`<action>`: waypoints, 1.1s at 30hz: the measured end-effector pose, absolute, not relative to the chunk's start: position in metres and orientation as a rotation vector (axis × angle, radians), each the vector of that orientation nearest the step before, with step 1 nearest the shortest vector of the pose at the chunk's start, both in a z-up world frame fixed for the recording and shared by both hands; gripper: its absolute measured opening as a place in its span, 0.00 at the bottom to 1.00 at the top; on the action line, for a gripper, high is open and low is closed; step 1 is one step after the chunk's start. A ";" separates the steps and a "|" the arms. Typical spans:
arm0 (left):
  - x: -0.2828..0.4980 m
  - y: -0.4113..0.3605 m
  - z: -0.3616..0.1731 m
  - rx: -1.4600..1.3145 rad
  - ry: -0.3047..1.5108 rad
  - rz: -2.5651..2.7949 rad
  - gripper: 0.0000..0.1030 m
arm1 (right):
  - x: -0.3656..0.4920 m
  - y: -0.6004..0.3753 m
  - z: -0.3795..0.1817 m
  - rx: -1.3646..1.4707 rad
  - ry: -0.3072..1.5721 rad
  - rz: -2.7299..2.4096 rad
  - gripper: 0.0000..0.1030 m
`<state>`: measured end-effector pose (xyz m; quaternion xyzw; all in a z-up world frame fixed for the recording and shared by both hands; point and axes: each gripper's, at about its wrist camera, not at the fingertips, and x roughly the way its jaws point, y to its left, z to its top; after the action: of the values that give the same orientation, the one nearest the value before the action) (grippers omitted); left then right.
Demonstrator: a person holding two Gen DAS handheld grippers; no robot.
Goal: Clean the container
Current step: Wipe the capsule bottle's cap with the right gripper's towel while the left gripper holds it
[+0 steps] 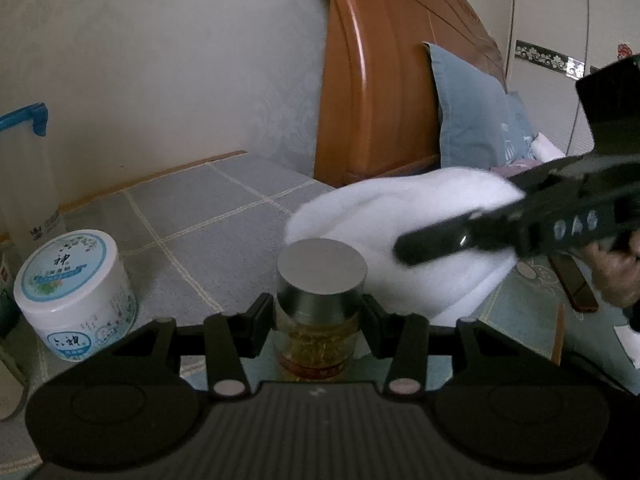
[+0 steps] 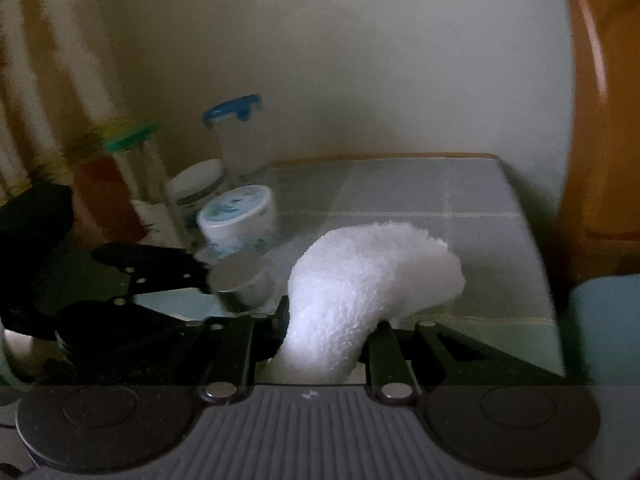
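The jar (image 1: pixel 320 308) stood upright on the desk (image 1: pixel 192 216), lid still on, clamped at its sides by the left gripper (image 1: pixel 318 320). The right gripper (image 2: pixel 326 332) had its jaws closed on a white cloth (image 2: pixel 360 280), whose free end hung just beside the jar's lid. Wiping seemed barely begun; most was left. Both grippers pointed downward, the right coming in from the jar's right.
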<state>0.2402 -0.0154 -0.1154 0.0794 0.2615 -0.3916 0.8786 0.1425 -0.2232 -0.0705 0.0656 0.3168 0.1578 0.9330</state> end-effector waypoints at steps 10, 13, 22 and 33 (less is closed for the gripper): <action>0.239 -0.014 -0.116 0.164 0.527 -0.820 0.54 | 0.123 -0.239 -0.048 0.139 0.584 0.251 0.20; 0.237 -0.014 -0.114 0.169 0.516 -0.829 0.60 | 0.118 -0.241 -0.052 0.161 0.593 0.236 0.20; 0.241 -0.007 -0.109 0.132 0.513 -0.829 0.57 | 0.108 -0.238 -0.062 0.179 0.612 0.228 0.20; 0.250 -0.003 -0.112 0.054 0.545 -0.822 0.43 | 0.114 -0.221 -0.063 0.135 0.595 0.230 0.20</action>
<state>0.2497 -0.0026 -0.1122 0.0260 0.2615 -0.3947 0.8804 0.1136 -0.2209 -0.0631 0.0664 0.2925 0.1131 0.9472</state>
